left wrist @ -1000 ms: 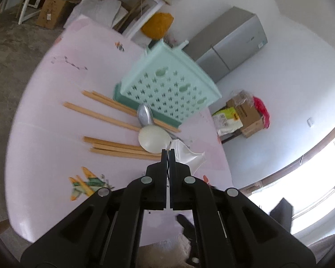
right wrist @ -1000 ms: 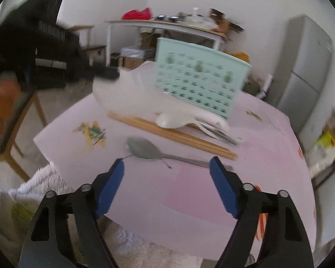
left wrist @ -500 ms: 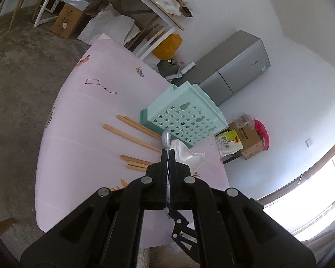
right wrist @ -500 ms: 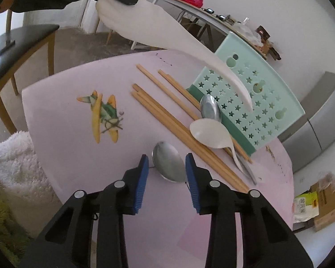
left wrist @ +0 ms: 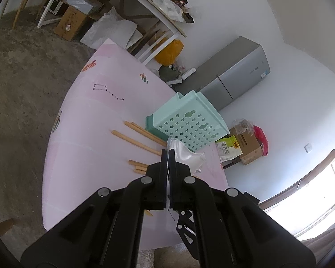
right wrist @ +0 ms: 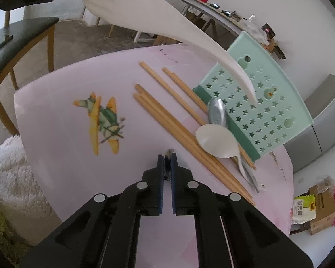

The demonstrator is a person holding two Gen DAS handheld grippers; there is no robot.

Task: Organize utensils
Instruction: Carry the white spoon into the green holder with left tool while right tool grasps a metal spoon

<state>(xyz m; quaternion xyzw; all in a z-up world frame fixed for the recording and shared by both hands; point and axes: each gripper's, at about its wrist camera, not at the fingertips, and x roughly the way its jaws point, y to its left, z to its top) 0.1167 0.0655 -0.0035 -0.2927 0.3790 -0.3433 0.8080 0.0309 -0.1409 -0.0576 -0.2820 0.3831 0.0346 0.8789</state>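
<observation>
A grey fridge (left wrist: 239, 71) stands beyond the pink table (left wrist: 82, 134).

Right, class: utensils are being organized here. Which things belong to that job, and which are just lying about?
Job:
mint basket
wooden chopsticks
white spoon on the table
white spoon held up
metal spoons

Lying about:
grey fridge
cardboard box
orange bag
white rug

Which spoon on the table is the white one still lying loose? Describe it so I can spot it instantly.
Start at the mint-green star-punched basket on the pink table. Along its near side wooden chopsticks lie in a row. The white spoon rests across them, bowl up, just below a shiny metal spoon; it alone is matte white, broad and lying free.
</observation>
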